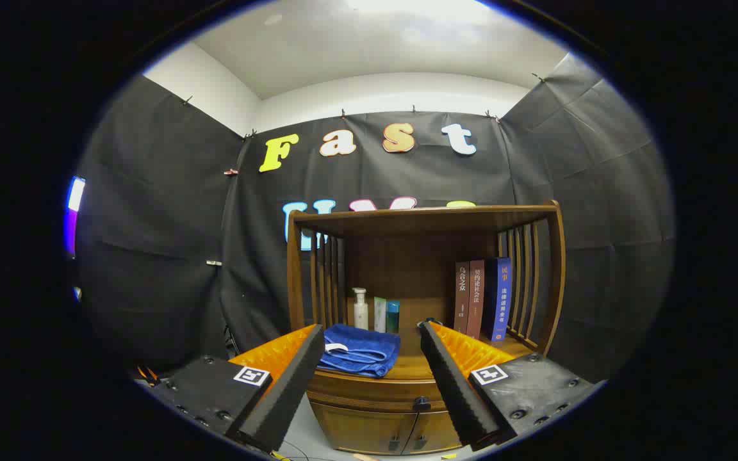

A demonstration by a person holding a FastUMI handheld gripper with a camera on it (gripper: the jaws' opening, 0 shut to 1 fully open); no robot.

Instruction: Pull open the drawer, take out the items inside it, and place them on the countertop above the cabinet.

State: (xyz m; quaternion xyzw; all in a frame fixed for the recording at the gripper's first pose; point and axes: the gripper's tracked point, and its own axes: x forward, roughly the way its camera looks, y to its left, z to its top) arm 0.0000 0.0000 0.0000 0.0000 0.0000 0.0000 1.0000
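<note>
Wood cabinet (426, 221): brown, with a top shelf, slatted sides and a countertop (417, 366) in the middle. Its lowest part is cut off from sight, and the fingers hide its two front corners.
Left finger (289, 384): covers the left front corner of the countertop.
Gripper (371, 334): the fingers are spread wide apart and hold nothing. They reach up to the front edge of the countertop.
Blue towel (361, 350): folded, lying on the countertop between the fingers, closer to the left one. Its left edge is hidden behind that finger. A small white tag sits on its top.
Bottles (375, 312): one white pump bottle and two smaller ones stand at the back, behind the towel. They are too small to tell more.
Drawer (375, 396): under the countertop, between the fingers. It is shut. Its long side runs left to right and its front faces the gripper. Its ends are hidden by the fingers.
Knob (421, 403): dark, on the drawer front, just beside the right finger.
Doors (385, 430): two, below the drawer, both shut.
Open room: bare countertop lies between the towel and the right finger.
Books (482, 298): three, standing upright against the right slats.
</note>
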